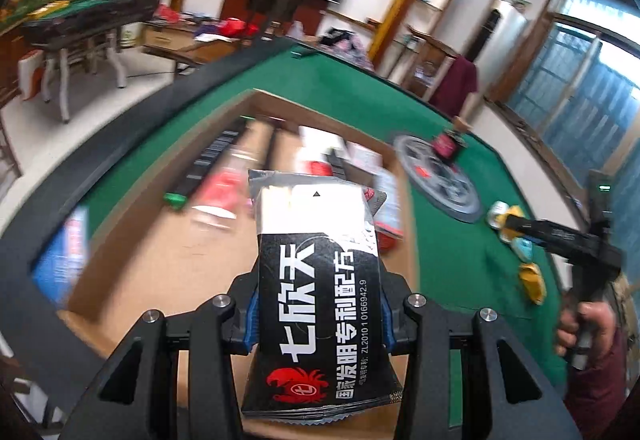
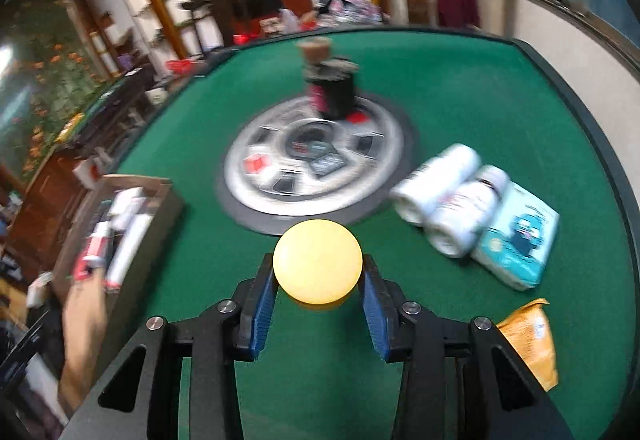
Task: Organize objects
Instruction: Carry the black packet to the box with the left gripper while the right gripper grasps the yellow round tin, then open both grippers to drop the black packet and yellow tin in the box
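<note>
My left gripper (image 1: 318, 314) is shut on a black and white packet (image 1: 316, 272) with a red crab logo, held above an open cardboard box (image 1: 132, 280) that holds several blurred items. My right gripper (image 2: 318, 288) is shut on a yellow round lid-topped object (image 2: 318, 260), held over the green table (image 2: 460, 88). The right gripper also shows in the left wrist view (image 1: 508, 218), far right, over small packets. The box shows at the left in the right wrist view (image 2: 160, 216).
A round grey centre panel (image 2: 316, 164) sits mid-table with a dark cup-like item (image 2: 334, 88) on its far side. Two white bottles (image 2: 444, 196), a light blue packet (image 2: 520, 236) and an orange packet (image 2: 532, 340) lie at the right. Furniture surrounds the table.
</note>
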The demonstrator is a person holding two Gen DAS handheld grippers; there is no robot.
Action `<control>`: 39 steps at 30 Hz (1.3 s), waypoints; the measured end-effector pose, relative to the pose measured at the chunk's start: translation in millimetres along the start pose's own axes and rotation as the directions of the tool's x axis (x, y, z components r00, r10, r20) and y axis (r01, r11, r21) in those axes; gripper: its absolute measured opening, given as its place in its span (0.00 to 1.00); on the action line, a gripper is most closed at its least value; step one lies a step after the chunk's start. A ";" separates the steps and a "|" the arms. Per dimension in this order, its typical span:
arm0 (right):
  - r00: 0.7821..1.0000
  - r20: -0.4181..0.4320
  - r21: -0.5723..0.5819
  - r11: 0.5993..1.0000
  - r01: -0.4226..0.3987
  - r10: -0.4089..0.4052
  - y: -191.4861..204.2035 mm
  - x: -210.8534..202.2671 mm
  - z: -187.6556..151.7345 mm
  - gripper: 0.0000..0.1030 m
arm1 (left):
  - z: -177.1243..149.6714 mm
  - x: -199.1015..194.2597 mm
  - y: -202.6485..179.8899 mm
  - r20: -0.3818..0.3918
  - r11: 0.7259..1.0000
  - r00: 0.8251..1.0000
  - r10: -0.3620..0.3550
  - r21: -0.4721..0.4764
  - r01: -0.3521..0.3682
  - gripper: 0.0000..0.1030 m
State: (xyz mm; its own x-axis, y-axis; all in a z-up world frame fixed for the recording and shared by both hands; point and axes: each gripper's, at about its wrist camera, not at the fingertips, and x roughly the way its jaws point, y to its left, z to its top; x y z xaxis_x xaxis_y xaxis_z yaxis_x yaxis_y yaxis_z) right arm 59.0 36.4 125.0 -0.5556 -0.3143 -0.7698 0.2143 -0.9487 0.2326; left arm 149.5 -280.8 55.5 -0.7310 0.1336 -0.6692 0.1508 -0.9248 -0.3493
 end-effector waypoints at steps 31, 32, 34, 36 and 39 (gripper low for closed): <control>0.946 -0.289 -0.371 0.894 -0.250 0.145 256.5 108.7 -53.1 0.43 | 27.8 26.0 69.0 -0.094 0.994 0.990 0.103 -0.013 -0.104 0.47; 0.950 -0.282 -0.381 0.893 -0.241 0.136 257.7 108.7 -53.1 0.43 | 28.2 23.6 71.6 -0.091 0.996 0.993 0.077 -0.031 -0.080 0.51; 0.954 -0.274 -0.390 0.891 -0.230 0.126 257.7 109.8 -52.7 0.44 | 28.8 18.5 74.6 -0.079 0.998 0.996 0.034 -0.058 -0.038 0.60; 0.958 -0.261 -0.400 0.889 -0.221 0.121 260.3 109.1 -53.0 0.47 | 29.8 9.8 72.2 -0.052 0.998 0.998 0.037 -0.049 -0.039 0.71; 0.966 -0.225 -0.417 0.884 -0.212 0.126 262.4 99.6 -52.0 0.58 | 31.2 -3.7 68.5 -0.008 0.998 0.999 0.053 -0.038 -0.053 0.78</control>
State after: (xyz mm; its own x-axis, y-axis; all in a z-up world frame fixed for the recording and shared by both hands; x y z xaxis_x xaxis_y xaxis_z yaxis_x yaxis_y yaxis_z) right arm 101.7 -242.0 78.5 -0.3295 -0.4152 -0.8480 0.6425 -0.7567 0.1209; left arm 141.7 -355.8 54.6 -0.7164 0.0875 -0.6922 0.2145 -0.9164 -0.3379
